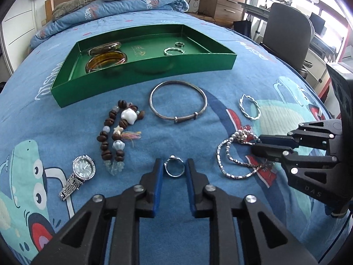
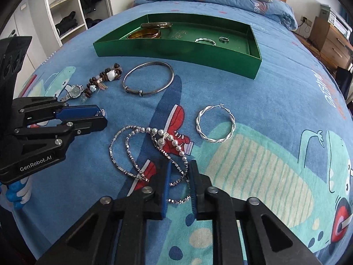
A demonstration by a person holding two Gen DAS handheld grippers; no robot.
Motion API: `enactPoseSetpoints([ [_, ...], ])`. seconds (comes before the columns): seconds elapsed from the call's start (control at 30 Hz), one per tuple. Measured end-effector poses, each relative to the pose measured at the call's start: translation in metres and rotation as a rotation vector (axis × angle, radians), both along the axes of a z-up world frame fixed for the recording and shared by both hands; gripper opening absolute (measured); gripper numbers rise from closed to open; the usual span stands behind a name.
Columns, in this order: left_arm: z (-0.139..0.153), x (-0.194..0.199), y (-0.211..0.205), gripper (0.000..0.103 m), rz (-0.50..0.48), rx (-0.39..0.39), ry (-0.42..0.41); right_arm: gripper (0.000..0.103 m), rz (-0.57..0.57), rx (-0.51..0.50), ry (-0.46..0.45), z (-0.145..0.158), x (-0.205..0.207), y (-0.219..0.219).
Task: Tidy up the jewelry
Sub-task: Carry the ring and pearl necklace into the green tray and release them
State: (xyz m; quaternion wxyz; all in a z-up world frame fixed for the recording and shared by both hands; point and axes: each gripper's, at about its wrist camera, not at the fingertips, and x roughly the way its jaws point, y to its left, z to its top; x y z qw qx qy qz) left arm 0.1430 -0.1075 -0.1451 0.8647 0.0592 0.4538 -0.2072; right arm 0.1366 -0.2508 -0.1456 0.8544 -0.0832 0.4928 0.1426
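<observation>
A small silver ring (image 1: 173, 157) lies on the blue bedspread between the fingers of my left gripper (image 1: 174, 169), whose blue pads close against its two sides. At the right, my right gripper (image 2: 179, 172) is shut on a strand of the tangled pearl-and-chain necklace (image 2: 148, 129). From the left wrist view, the right gripper (image 1: 257, 142) has its tips nearly together at the necklace (image 1: 242, 133). The green tray (image 1: 143, 84) beyond holds amber bangles (image 1: 106, 61), a twisted hoop and a ring.
Loose on the bedspread lie a silver bangle (image 1: 176, 119), a twisted hoop earring (image 2: 215, 140), a brown bead bracelet (image 1: 119, 130) and a watch (image 1: 82, 170). A folded duvet and pillows sit behind the tray. A grey chair (image 1: 286, 33) stands off the bed's right side.
</observation>
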Motion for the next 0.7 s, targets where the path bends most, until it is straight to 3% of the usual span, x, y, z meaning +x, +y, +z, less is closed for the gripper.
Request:
enactPoseSetpoints([
  [0.07,0.001,-0.001,0.001,0.019,-0.001,0.0,-0.004,0.004,-0.006,-0.013,-0.005,0.001,-0.001,0.002],
  [0.33,0.018,-0.013,0.007,0.019,0.005,-0.024,-0.033,0.003,-0.066,0.033,-0.056,0.02,-0.016,-0.012],
  [0.7,0.054,-0.023,0.016,0.019,0.017,-0.057,-0.098,0.003,-0.058,0.018,-0.189,0.08,-0.027,-0.002],
])
